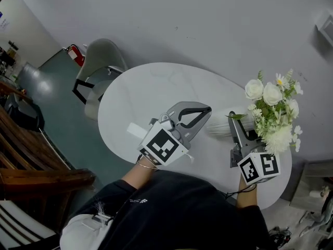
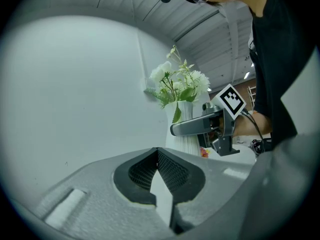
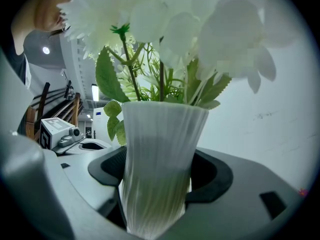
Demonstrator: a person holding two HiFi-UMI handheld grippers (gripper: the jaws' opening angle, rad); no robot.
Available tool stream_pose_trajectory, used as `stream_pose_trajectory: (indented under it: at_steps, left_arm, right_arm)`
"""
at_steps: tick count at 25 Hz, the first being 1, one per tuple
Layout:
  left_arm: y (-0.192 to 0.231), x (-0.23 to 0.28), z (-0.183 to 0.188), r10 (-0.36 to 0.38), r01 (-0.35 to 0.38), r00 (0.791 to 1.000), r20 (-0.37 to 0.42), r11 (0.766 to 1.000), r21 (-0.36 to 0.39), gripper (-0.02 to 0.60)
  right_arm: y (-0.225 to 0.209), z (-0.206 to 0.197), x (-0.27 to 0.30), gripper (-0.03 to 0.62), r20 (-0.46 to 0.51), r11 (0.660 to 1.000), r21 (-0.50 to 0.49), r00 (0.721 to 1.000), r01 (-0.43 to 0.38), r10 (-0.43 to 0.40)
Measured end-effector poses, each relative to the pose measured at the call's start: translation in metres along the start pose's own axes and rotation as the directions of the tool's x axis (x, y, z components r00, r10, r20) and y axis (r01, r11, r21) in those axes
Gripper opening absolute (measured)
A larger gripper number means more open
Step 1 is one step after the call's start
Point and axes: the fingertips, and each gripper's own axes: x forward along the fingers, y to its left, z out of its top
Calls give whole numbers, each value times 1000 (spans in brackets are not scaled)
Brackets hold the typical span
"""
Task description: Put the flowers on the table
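A pale grey wall (image 1: pixel 208 20) and a teal floor (image 1: pixel 57 103) framed a white oval table (image 1: pixel 151 92), which filled the middle of the head view. Off its far left edge we saw a grey chair (image 1: pixel 101 61) near the rim, a red fire extinguisher (image 1: pixel 76 53) by the wall behind it, and dark wooden chairs (image 1: pixel 31 160) well apart at the left. A small white block (image 1: pixel 136 130) lay on the tabletop just beside the left gripper (image 2: pixel 157 151), one end hidden behind that gripper's marker cube (image 1: pixel 163 146). The left gripper hovered over the table's middle, its jaw tips pressed together and only bare tabletop showing through the hollow behind them. The right gripper (image 3: pixel 159 176) pinched a ribbed white vase (image 3: pixel 160 134) low on its body, one pad on each side. The flowers (image 1: pixel 273 113), white blooms with green leaves, stood in the vase over the table's right end, near the rim and close to the wall. In the left gripper view that gripper's own body hid the vase's foot, and in the right gripper view the lower edge cut it off, so we could not tell whether the vase rested on the table or hung just above it. In the head view the blooms covered the vase's mouth. The nearest blooms in the right gripper view were blurred, and the things at the head view's right edge were cut off and too small for us to name.
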Motion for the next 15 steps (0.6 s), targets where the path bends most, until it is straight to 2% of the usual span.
stream_pose_trajectory:
  at_steps: [15]
  left_arm:
    - [-2, 5, 3, 60, -60, 998, -16, 998, 8, -2]
  right_arm:
    - [-7, -12, -2, 365, -27, 998, 20, 998, -61, 61]
